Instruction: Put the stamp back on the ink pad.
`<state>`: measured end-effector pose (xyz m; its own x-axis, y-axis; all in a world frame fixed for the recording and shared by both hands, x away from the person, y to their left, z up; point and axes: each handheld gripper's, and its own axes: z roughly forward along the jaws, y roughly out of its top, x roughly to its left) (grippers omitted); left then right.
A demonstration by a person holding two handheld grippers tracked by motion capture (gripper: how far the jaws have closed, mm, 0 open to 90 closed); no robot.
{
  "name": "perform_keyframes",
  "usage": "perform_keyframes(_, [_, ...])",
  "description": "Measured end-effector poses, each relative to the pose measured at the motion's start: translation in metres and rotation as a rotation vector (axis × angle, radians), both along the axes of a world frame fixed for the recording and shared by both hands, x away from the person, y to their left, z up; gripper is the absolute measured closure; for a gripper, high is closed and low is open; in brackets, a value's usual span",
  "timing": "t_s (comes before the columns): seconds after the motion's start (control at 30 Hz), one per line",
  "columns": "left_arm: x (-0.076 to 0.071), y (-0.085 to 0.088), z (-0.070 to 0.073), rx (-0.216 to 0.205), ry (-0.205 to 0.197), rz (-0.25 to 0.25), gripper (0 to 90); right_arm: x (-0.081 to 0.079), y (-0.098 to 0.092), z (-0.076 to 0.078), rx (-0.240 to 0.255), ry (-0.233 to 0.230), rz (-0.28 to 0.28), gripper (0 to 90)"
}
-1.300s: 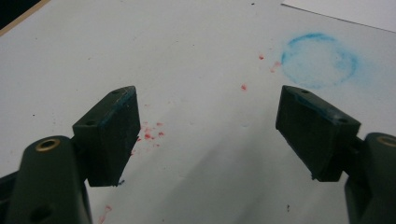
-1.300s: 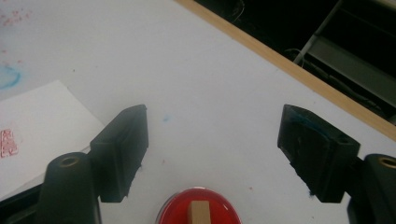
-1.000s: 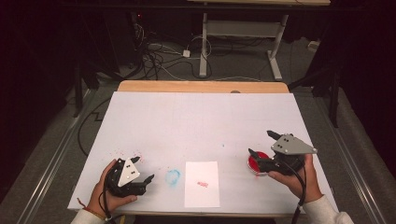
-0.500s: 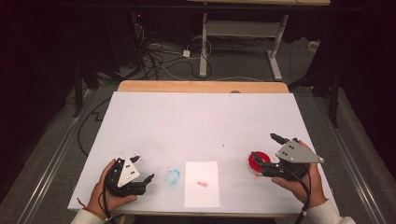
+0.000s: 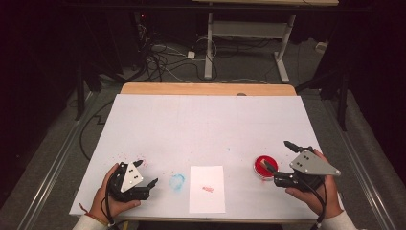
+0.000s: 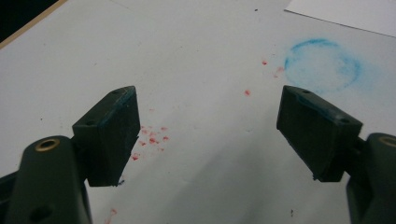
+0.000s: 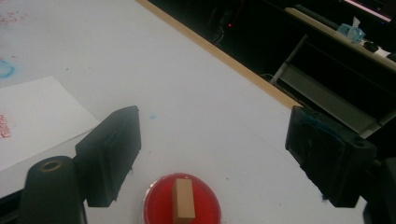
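With both tongs open, grip the light, rigid wooden stamp block (image 7: 183, 201) by its sides above the round red ink pad (image 7: 154, 210).

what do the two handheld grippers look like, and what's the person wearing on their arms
Both grippers, left gripper and right gripper, are black with blocky jaws, each topped by a grey three-cornered plate and trailing a black cable. Blue smears edge the jaw pads. The person wears white sleeves and a thin wristband on the left wrist.

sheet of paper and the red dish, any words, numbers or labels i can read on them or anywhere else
No readable text anywhere.
Sheet of paper: a small red stamped mark, too blurred to read.
Red dish: no label; a plain wooden block stands in it.
Blue ring stain: no characters.
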<state>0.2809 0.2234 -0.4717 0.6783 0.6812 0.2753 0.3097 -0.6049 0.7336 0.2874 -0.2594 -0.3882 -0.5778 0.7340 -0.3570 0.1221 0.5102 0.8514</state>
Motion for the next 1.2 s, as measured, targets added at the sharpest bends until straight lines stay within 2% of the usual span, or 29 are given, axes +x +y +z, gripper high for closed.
perform_keyframes(0.23, [0.000, -0.001, 0.000, 0.000, -0.001, -0.001, 21.0, -0.006, -0.007, -0.007, -0.020, 0.003, -0.002, 18.7])
perform_keyframes(0.43, [0.001, -0.001, 0.000, 0.001, -0.002, -0.003, 21.0, -0.010, -0.014, -0.013, -0.016, 0.008, -0.019, 18.7])
perform_keyframes(0.7, [0.000, -0.001, 0.001, -0.005, -0.004, -0.006, 21.0, -0.016, -0.025, -0.025, -0.009, 0.022, 0.000, 18.7])
perform_keyframes(0.77, [0.000, -0.001, 0.000, -0.005, -0.004, -0.004, 21.0, -0.016, -0.028, -0.030, -0.012, 0.025, -0.011, 18.7])
perform_keyframes(0.9, [0.001, -0.001, 0.001, -0.010, -0.004, -0.005, 21.0, -0.016, -0.034, -0.039, 0.004, 0.046, -0.024, 18.7])
perform_keyframes(0.97, [0.001, -0.001, 0.001, -0.010, -0.004, -0.005, 21.0, -0.015, -0.037, -0.043, 0.028, 0.062, -0.016, 18.7])
perform_keyframes(1.03, [0.001, -0.001, 0.001, -0.010, -0.003, -0.006, 21.0, -0.015, -0.040, -0.049, 0.023, 0.065, -0.021, 18.7])
perform_keyframes(1.1, [0.001, -0.001, 0.001, -0.009, -0.004, -0.009, 21.0, -0.015, -0.043, -0.054, 0.041, 0.085, -0.032, 18.6])
perform_keyframes(1.2, [0.000, -0.002, 0.002, -0.010, -0.008, -0.011, 21.0, -0.014, -0.046, -0.062, 0.033, 0.108, -0.045, 18.2])
